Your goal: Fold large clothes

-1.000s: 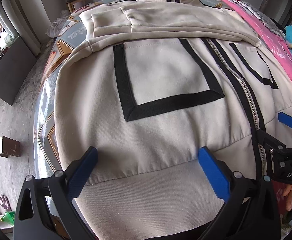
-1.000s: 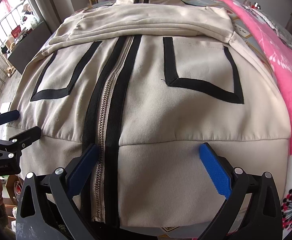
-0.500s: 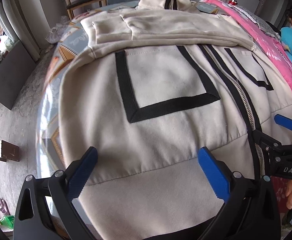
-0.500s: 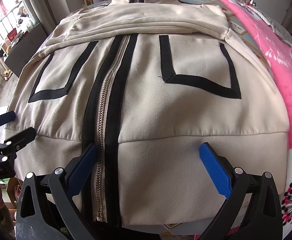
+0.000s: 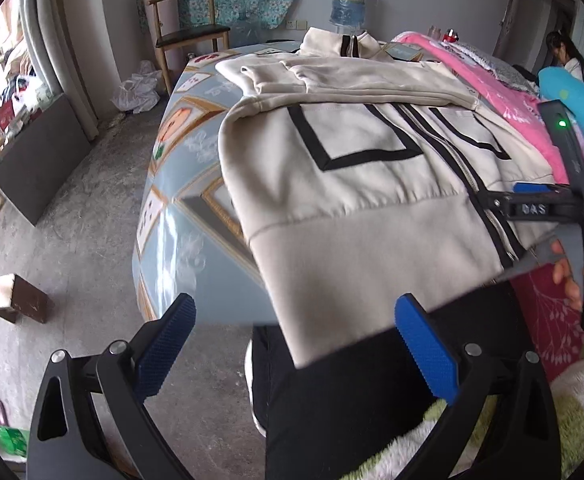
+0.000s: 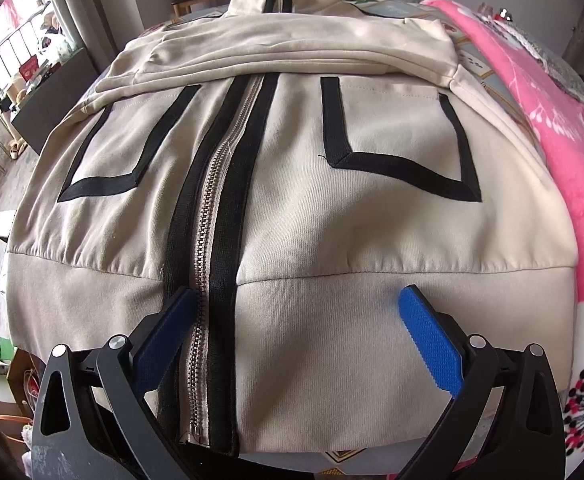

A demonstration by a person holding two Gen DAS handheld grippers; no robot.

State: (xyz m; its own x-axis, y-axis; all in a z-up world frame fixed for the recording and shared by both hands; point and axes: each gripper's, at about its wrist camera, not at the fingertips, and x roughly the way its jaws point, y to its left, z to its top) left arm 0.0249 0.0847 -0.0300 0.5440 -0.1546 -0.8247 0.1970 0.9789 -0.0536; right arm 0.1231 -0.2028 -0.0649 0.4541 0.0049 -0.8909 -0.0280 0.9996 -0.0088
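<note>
A: From the left wrist: left claw [image 5: 292, 328] spread wide, blue pads [image 5: 424, 348] gripping nothing, hanging off the near-left corner of the counter [image 5: 180, 184] above the grey floor [image 5: 72, 248].
B: And the jacket [image 5: 356, 200]?
A: Cream, black trim, lying flat and zipped on the patterned counter, sleeves folded across the chest, collar at the far end. Hem drooping over the near edge, just past the right-hand pad.
B: Anything else there?
A: Right claw [image 5: 532, 200] at the right edge, by the zipper [image 5: 468, 176] near the hem; impossible to tell from here whether apart or together. Fingers of a hand [image 5: 572, 272] on its handle. Pink blanket [image 5: 504, 96] beside the jacket, wooden chair [image 5: 188, 28] and water bottle [image 5: 348, 0] at the back.

A: From the right wrist: right claw [image 6: 296, 340] wide apart, clamped on nothing, poised over the hem band.
B: Placement?
A: Left pad just beside the zipper [image 6: 208, 264], right pad over plain ribbing. Jacket [image 6: 372, 220] filling the view, pink blanket [image 6: 572, 152] along its right side.
</note>
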